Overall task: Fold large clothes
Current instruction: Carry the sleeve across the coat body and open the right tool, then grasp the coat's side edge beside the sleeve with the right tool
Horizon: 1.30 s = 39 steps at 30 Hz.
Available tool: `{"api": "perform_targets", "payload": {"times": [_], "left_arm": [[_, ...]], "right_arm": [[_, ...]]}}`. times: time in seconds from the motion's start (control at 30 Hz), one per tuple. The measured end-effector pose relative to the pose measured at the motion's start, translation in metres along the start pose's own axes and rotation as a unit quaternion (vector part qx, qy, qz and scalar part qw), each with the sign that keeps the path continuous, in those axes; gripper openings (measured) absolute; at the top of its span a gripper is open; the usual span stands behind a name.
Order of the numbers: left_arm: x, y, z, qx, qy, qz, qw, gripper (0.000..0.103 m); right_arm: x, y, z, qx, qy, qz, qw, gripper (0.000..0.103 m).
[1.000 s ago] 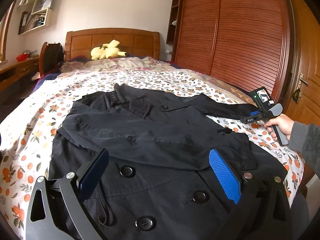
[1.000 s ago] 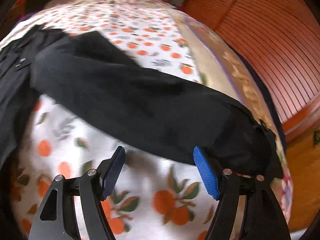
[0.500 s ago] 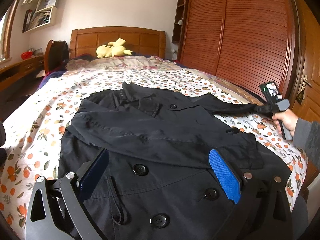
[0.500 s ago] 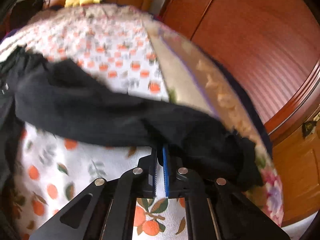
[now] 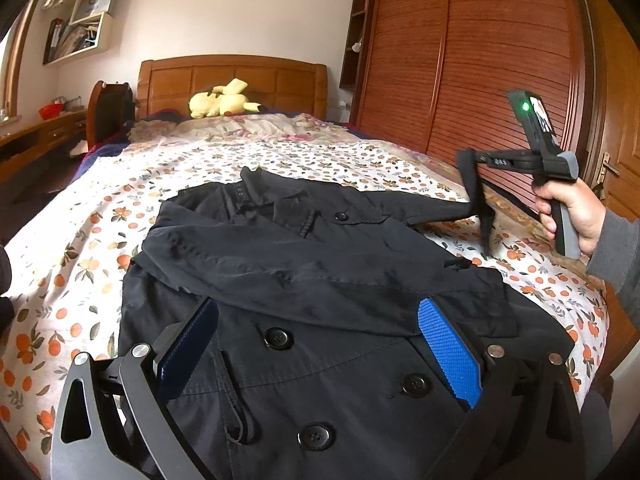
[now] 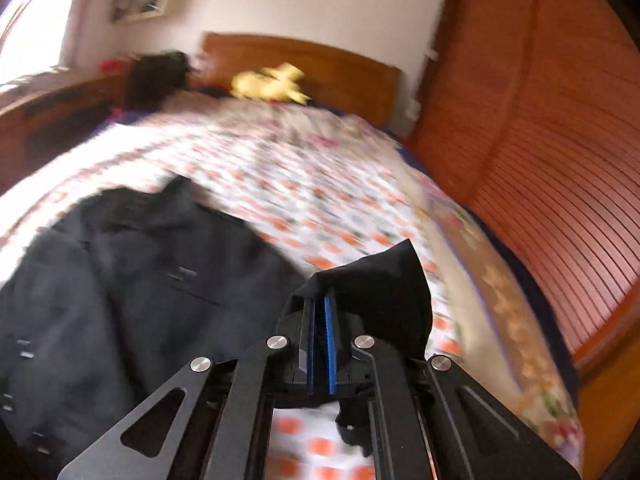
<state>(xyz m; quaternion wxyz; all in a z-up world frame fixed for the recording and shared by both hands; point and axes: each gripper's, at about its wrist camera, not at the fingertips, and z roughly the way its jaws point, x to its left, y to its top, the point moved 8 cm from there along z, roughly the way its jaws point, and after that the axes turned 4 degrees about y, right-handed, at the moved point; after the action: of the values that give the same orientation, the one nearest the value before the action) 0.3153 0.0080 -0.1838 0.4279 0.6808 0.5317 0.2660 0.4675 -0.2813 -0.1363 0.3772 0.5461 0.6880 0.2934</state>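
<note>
- On the bed's white quilt printed with orange fruit point(image 5: 100, 240), a large black double-breasted coat point(image 5: 320, 280) lies face up, collar towards the wooden headboard point(image 5: 232, 76); one sleeve is already folded across its chest.
- At the quilt's right side, the other black sleeve point(image 5: 420, 208) runs from the shoulder up to the right gripper point(image 5: 466, 160), its cuff end lifted clear of the quilt and the loose end dangling below.
- The step in hand looks like folding this sleeve over the coat's front. To do it well, the cuff is best carried high enough that the fabric does not drag, brought across the chest parallel to the first sleeve, and laid flat before letting go; a pull too hard could shift the whole coat.
- The right gripper's blue pads point(image 6: 330, 344) are pressed together on the sleeve, a fold of black cloth bunching over their tips. The right hand point(image 5: 572, 216) grasps its handle.
- The left gripper point(image 5: 320, 356) hovers over the coat's buttoned lower front with its pads wide apart, holding nothing; whether its tips brush the cloth cannot be told.
</note>
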Motion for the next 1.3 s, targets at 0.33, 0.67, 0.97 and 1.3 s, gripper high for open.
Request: {"api": "perform_targets", "payload": {"times": [0.33, 0.67, 0.97, 1.3], "left_arm": [[0.017, 0.004, -0.011, -0.009, 0.009, -0.012, 0.9999, 0.101], [0.031, 0.002, -0.021, -0.009, 0.017, -0.017, 0.9997, 0.101], [0.033, 0.0, -0.023, -0.009, 0.019, -0.017, 0.9996, 0.101], [0.031, -0.001, -0.022, -0.006, 0.019, -0.015, 0.9997, 0.101]], "right_arm": [[0.147, -0.017, 0.013, 0.055, 0.162, -0.045, 0.984, 0.004], [0.175, -0.077, 0.031, 0.137, 0.181, -0.048, 0.973, 0.012], [0.169, -0.088, 0.009, 0.133, 0.168, -0.055, 0.975, 0.042], [0.128, -0.072, -0.01, 0.1, 0.145, -0.034, 0.984, 0.051]]}}
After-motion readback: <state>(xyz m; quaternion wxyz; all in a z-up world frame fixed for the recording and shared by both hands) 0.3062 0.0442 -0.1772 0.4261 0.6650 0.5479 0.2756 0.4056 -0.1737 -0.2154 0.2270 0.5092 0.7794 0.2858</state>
